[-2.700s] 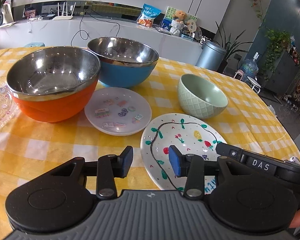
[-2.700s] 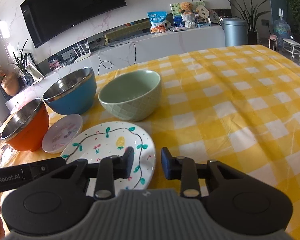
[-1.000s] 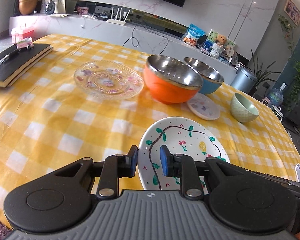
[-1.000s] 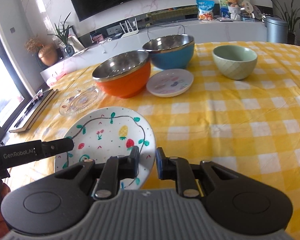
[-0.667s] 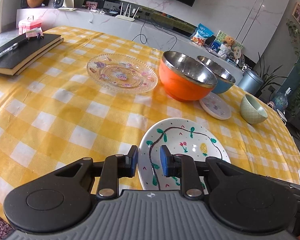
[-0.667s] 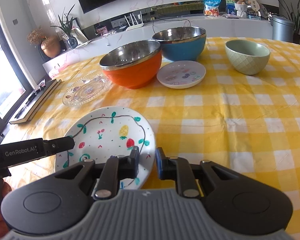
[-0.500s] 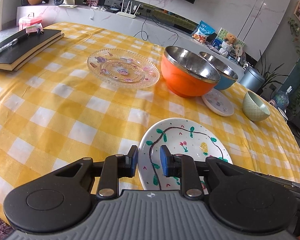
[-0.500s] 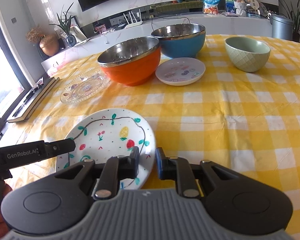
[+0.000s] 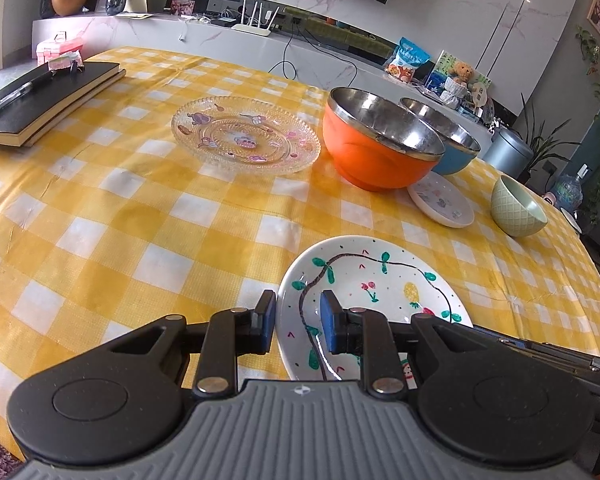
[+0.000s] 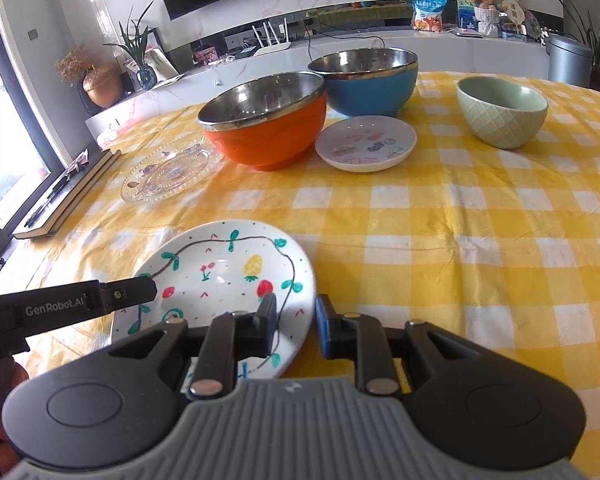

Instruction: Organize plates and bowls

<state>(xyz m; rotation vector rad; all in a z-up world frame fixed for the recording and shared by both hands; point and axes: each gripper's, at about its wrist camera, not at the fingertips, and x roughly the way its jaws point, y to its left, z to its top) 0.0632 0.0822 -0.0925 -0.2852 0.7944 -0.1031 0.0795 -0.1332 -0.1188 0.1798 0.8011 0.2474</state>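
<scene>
The painted plate (image 9: 374, 280), white with a vine, cherries, a pineapple and strawberries, is lying on the yellow-checked table (image 9: 148, 216) directly ahead of both hand-held grippers, its near rim running between each pair of fingers. The left hand-held gripper (image 9: 296, 326) is straddling the plate's left edge, its blue pads standing close to the rim with a narrow gap showing; whether they are actually pressing it cannot be told. The right hand-held gripper (image 10: 296, 326) is straddling the plate's right edge, and its jaws have just been opening, so the pads are now standing clear of the rim with the plate still between them. Farther ahead of the left hand-held gripper, a clear glass plate (image 9: 246, 134) with pink motifs is sitting, and just to its right an orange steel-lined bowl (image 9: 380, 144) is standing upright, with a blue steel-lined bowl (image 9: 446, 136) behind it. A small white saucer (image 9: 440, 200) is lying just in front of those bowls, and a pale green bowl (image 9: 516, 206) is standing to its right. Far left of the left hand-held gripper, a black notebook (image 9: 40, 100) is resting with a pen on it.
</scene>
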